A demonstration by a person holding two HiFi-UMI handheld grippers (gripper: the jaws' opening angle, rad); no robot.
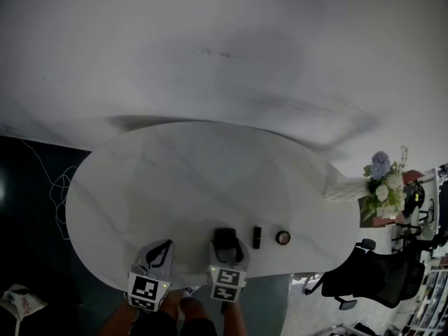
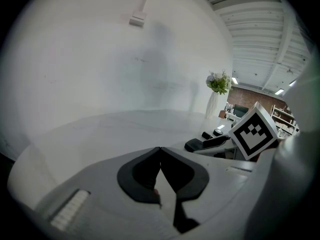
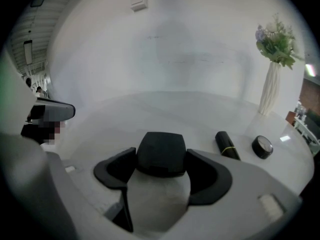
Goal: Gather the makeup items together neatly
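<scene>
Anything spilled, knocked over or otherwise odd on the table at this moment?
Nothing stands out. The black tube lies flat beside the round jar, apart from it. The flower vase stands upright, and the right gripper is closed squarely on a black case. No spill or damage shows.

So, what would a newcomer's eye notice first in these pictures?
The right gripper closed on a black compact at the near edge of the white table. Just to its right lie a black tube and a small round jar; a vase of flowers stands at the far right.
</scene>
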